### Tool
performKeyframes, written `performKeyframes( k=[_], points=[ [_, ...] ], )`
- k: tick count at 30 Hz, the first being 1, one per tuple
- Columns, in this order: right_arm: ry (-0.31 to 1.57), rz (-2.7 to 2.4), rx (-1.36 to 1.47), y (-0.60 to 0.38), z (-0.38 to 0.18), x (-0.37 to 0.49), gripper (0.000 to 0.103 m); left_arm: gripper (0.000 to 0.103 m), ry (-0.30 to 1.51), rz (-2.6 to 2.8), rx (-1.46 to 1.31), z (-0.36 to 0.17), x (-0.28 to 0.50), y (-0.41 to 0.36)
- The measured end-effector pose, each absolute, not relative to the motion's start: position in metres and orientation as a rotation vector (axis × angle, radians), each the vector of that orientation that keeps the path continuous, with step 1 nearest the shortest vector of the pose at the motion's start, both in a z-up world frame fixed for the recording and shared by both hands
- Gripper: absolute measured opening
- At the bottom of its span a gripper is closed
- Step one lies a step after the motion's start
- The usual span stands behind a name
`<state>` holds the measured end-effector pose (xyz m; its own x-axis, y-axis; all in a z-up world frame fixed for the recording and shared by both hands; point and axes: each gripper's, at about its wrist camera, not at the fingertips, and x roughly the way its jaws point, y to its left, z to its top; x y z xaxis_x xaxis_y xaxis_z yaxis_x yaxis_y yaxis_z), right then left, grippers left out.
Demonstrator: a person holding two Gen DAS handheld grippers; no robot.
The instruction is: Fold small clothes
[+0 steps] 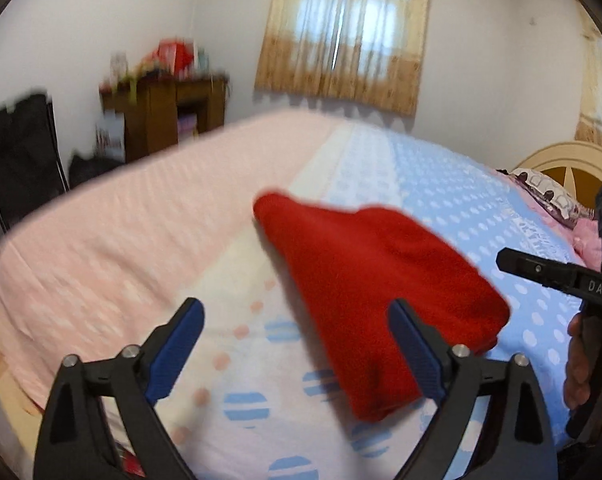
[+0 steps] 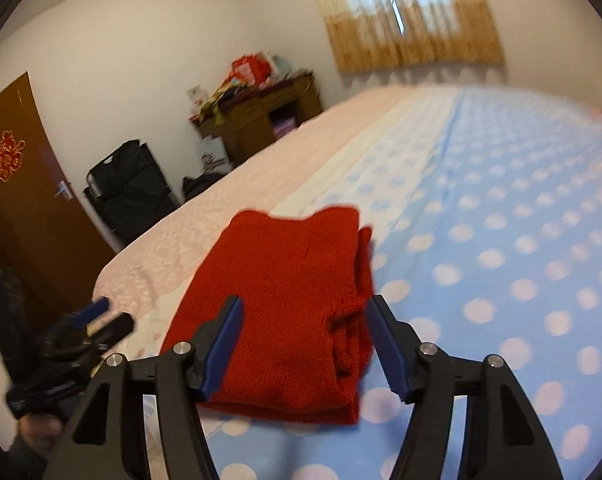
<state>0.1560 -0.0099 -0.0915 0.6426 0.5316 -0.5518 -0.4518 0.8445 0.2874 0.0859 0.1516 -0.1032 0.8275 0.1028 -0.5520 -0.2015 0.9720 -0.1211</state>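
A red knitted garment lies folded on the bed, over the seam between the pale and the blue dotted sheet. My left gripper hovers over its near left edge, open wide, with nothing pressed between its blue pads. In the right wrist view the folded red garment lies just beyond my right gripper, which is open above its near end without touching it. The right gripper shows at the right edge, a hand on its handle. The left gripper appears blurred at the lower left.
The bed fills most of both views. A wooden cabinet piled with clutter and a black folding chair stand by the far wall. A brown door is at left. A headboard and pillows lie at right.
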Motion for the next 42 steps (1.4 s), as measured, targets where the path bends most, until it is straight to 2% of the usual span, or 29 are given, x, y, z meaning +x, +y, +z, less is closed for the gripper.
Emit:
performKeyframes(
  k=[7,42],
  points=[
    [0.591,0.554,0.031,0.001,-0.063,0.128,0.065,0.102,0.475,0.125,-0.166,-0.065,0.071,0.148],
    [0.573,0.559,0.028,0.002,-0.054,0.111,0.065,0.102,0.475,0.108,-0.184,-0.065,0.063,0.141]
  ],
)
